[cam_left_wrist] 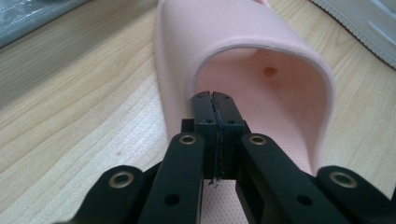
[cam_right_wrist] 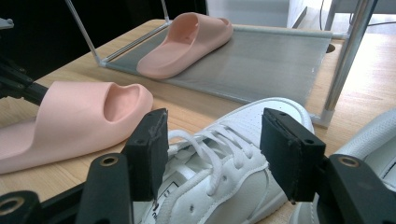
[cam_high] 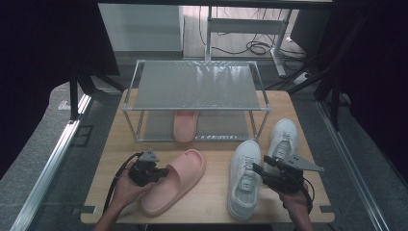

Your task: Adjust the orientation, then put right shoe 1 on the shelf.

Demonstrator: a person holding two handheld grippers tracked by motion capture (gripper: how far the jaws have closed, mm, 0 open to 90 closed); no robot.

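A pink slipper [cam_high: 179, 182] lies on the wooden table [cam_high: 211, 197] at front left, toe toward the rack. My left gripper [cam_high: 162, 172] is shut, its jaws pressed together with nothing between them. In the left gripper view its tips [cam_left_wrist: 214, 99] sit at the mouth of the slipper [cam_left_wrist: 187, 37], over the footbed and just under the strap. A white sneaker [cam_high: 244, 179] lies at front right. My right gripper [cam_high: 258, 169] is open, and in the right gripper view [cam_right_wrist: 212, 140] its jaws stand either side of the sneaker's laces [cam_right_wrist: 219, 149] without touching.
A metal two-shelf rack [cam_high: 195, 84] stands at the back of the table with a second pink slipper [cam_high: 185, 126] on its lower shelf [cam_right_wrist: 261, 56]. A second white sneaker [cam_high: 284, 138] lies right of the first one. Bare wood shows between slipper and sneaker.
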